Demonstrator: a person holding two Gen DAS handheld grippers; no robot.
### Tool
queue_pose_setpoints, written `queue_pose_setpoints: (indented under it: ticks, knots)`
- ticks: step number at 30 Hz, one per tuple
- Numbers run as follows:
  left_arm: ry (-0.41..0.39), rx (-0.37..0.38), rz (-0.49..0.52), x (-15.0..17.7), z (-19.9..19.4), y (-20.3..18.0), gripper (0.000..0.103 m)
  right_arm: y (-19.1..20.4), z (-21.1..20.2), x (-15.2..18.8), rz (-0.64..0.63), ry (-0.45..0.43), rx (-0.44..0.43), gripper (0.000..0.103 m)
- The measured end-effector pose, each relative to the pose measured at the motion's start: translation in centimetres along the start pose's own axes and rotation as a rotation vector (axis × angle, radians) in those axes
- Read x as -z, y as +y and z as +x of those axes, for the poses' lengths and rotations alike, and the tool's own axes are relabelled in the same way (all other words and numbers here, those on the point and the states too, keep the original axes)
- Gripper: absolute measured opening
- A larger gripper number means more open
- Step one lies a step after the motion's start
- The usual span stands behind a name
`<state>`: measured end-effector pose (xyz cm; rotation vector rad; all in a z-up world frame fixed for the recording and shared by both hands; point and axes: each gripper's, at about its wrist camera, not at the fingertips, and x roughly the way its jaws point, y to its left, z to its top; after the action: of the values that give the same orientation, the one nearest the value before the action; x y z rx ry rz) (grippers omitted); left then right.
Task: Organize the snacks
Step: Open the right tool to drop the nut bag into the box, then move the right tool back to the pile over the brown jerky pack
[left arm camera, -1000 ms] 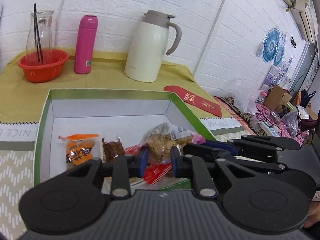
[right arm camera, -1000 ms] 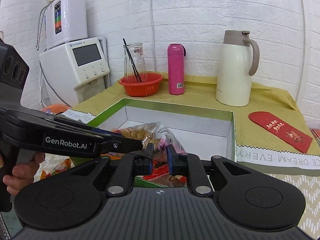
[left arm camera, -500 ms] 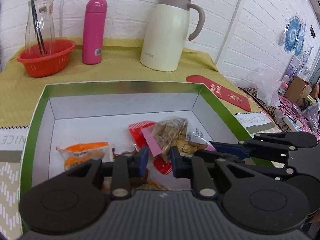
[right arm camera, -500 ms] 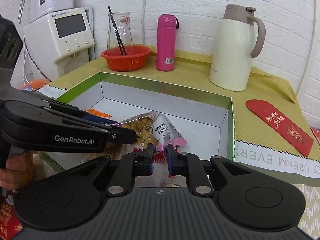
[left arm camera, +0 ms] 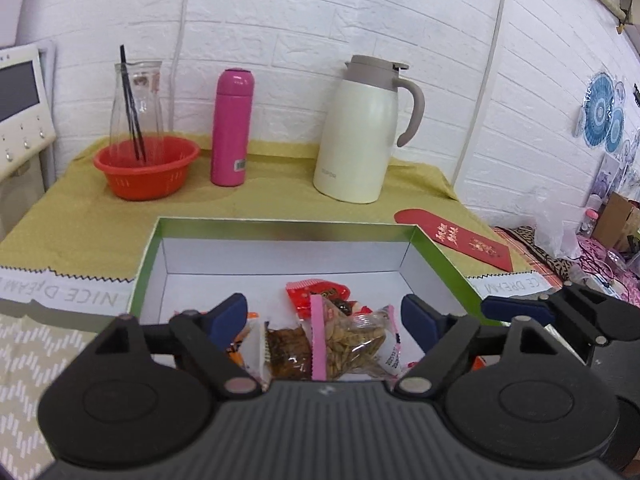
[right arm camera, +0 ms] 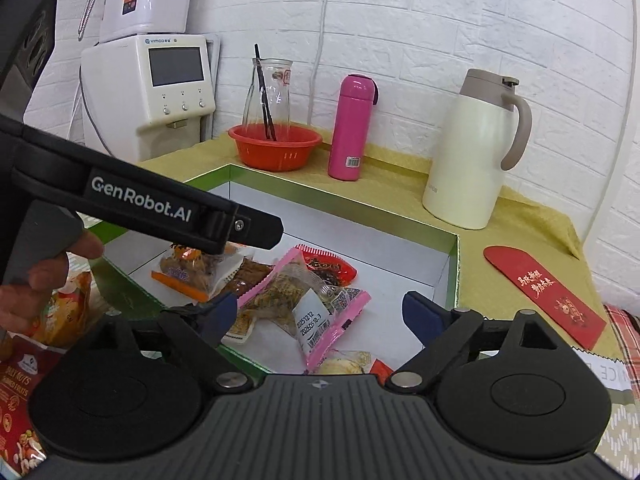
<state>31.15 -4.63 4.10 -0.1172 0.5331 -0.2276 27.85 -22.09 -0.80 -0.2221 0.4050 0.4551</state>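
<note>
A green-rimmed white box holds several snack packets. A clear nut bag with pink edges lies in its middle, beside a red packet, a brown packet and an orange packet. My left gripper is open and empty just above the packets. My right gripper is open and empty over the nut bag. The left gripper's body crosses the right wrist view.
On the yellow cloth behind the box stand a red basket with a glass jar, a pink bottle and a cream jug. A red envelope lies right of the box. More snack bags lie left of it.
Both grippers have opened from shut and pulled back. The nut bag and the red packet now lie loose in the box.
</note>
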Motion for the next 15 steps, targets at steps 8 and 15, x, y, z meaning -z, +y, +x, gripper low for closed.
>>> queue_pose_setpoints:
  ticks: [8, 15]
  knots:
    - [-0.084, 0.02, 0.026, 1.8, -5.8, -0.9, 0.103, 2.1, -4.9, 0.7, -0.01, -0.059, -0.022, 0.103]
    - [-0.109, 0.058, 0.008, 4.2, -11.3, -1.6, 0.103, 3.9, -9.2, 2.9, -0.022, -0.095, -0.025, 0.103]
